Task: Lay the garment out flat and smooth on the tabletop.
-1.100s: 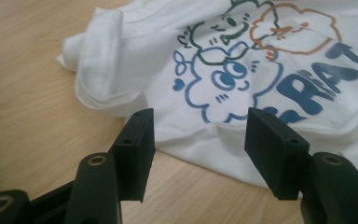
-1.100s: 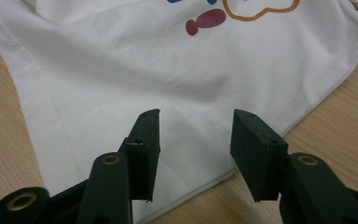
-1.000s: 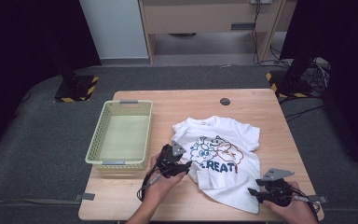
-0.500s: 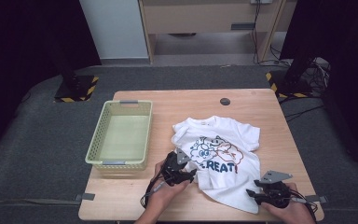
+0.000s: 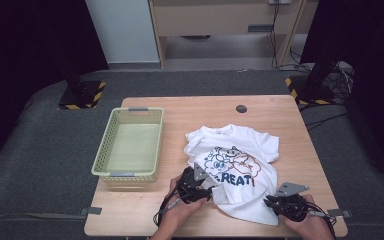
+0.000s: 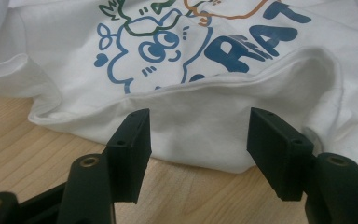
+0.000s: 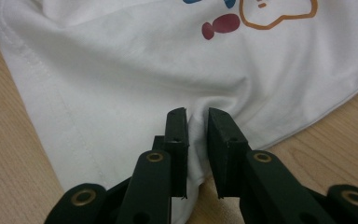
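The white T-shirt (image 5: pixel 235 170) lies crumpled on the counter (image 5: pixel 280 107), print facing up, directly ahead of both your claws. Your right claw (image 7: pixel 196 116) is clamped on a pinch of its hem: the jaws have just been closing, and a fold of white cloth is squeezed between them, bunching upward from the pinch. In the high view your right claw (image 5: pixel 272 202) sits at the shirt's near right corner. Your left claw (image 6: pixel 198 126) stands apart, jaws spread either side of a folded edge of the shirt just ahead of it; the pads do not press on the cloth. In the high view your left claw (image 5: pixel 207 187) rests at the shirt's near left edge. The green basket (image 5: pixel 130 172) stands beyond and left of your left claw, apart from the shirt.
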Demonstrator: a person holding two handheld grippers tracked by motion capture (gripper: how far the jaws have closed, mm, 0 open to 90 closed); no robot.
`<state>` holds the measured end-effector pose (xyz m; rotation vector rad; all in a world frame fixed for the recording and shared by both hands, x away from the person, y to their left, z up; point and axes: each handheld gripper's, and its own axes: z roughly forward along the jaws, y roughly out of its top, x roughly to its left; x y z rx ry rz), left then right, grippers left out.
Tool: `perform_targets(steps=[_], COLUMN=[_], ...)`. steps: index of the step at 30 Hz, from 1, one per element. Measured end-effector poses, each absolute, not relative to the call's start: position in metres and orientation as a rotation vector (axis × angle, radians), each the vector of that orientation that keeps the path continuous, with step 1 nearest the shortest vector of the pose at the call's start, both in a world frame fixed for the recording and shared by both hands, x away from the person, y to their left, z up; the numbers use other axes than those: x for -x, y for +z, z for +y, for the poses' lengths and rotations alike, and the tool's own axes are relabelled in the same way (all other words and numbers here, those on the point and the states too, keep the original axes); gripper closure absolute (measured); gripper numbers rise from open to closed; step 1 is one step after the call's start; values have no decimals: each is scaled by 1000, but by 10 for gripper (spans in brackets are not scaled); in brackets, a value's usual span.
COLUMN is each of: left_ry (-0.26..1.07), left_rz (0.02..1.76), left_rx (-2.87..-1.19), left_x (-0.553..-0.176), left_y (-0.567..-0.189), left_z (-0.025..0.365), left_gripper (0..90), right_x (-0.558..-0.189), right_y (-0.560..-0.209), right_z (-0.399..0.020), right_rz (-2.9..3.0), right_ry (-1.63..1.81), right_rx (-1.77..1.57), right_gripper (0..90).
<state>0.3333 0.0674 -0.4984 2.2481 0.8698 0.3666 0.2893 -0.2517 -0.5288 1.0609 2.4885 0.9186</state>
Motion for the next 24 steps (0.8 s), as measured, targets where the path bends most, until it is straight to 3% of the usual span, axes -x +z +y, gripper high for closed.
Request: perform_targets(steps=[5, 24], left_ry=[360, 301], left_rz=[861, 798], left_rx=[-2237, -2208], left_x=[-332, -308], left_y=[-497, -483], left_z=[64, 69], left_gripper=[398, 407], right_x=[-292, -294], right_y=[-529, -528], right_z=[-249, -245], right_rz=[2485, 2498], right_ry=[918, 904], right_rx=[-1077, -1063], right_gripper=[845, 850])
